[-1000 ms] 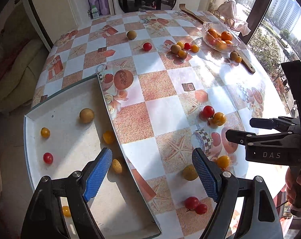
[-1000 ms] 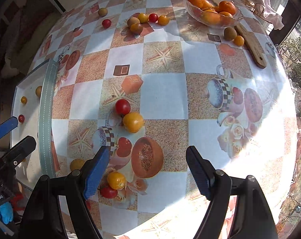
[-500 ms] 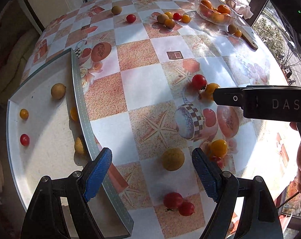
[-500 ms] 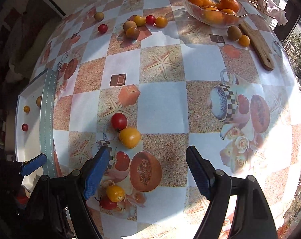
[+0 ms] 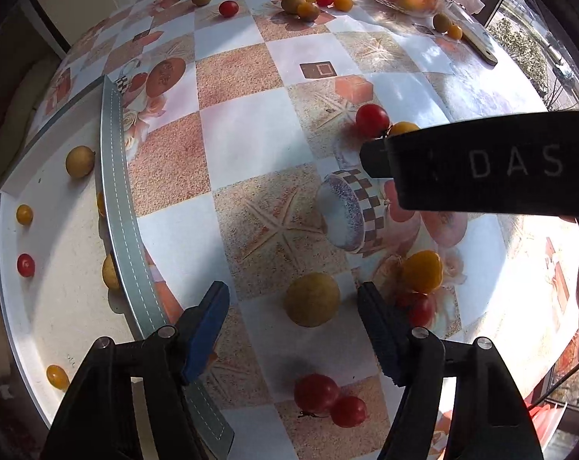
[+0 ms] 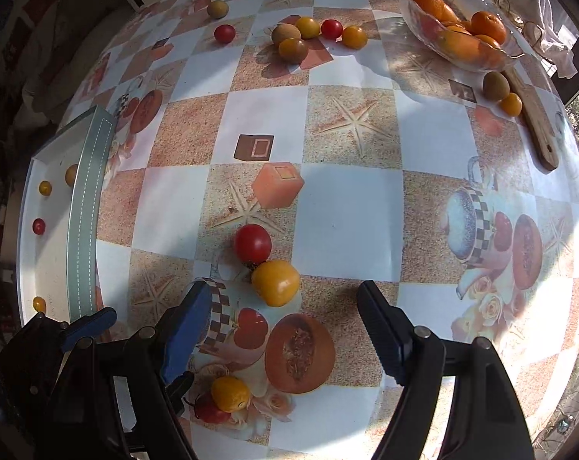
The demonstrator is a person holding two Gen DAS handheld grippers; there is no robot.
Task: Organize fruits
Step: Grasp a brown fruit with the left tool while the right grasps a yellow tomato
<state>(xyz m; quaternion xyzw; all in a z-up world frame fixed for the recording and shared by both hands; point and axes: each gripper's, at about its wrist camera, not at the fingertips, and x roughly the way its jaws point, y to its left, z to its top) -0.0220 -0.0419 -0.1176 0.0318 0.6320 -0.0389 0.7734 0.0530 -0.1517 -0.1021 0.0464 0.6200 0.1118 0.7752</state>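
Right between the 2 wide-open fingers of your left tool [image 5: 292,314] sits the yellow fruit [image 5: 311,299] on the table [image 5: 251,145]. Your right tool [image 6: 285,318], open and empty too, is farther off, so close the left one.

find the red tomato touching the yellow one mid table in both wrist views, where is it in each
Left wrist: the red tomato sits right of centre in the upper half, just above the black bar of the other gripper.
Right wrist: the same red tomato sits left of centre, beyond the open right gripper, its yellow tomato touching it on the near side.
Shared landmark: the printed orange cube just beyond it.
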